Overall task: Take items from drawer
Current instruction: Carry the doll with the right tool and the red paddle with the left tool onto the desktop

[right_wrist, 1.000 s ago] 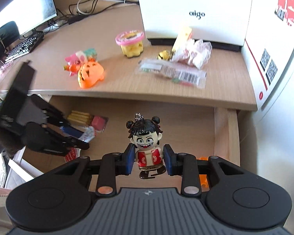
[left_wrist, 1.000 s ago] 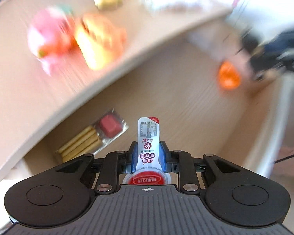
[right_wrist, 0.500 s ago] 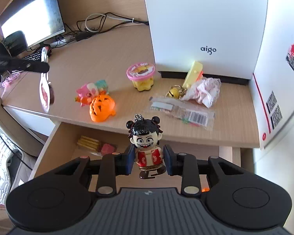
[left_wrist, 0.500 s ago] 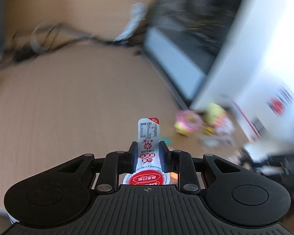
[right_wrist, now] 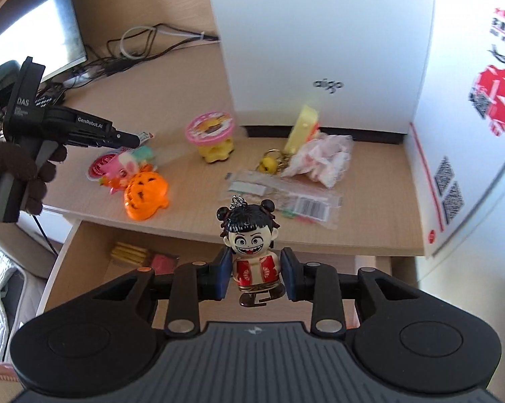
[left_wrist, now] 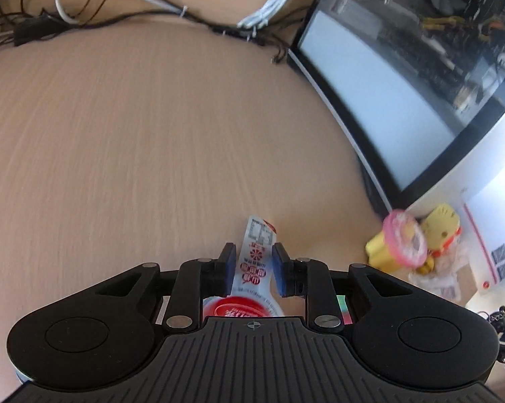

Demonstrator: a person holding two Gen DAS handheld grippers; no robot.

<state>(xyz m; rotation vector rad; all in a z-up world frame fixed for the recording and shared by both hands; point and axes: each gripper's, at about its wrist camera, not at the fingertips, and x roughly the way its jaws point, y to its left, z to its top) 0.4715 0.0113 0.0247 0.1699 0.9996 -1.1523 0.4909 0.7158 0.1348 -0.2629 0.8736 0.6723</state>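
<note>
both of my grippers are loaded. my left gripper is clamped on a white and red sealed snack packet with a round red lid end, held above the bare light wood desk top. my right gripper pinches a small black-haired grinning doll keychain in a red vest above the open wooden drawer, where a clear pack of yellow sticks with a red block lies. on the desk i see an orange pumpkin toy and a pink-lidded yellow jelly cup.
</note>
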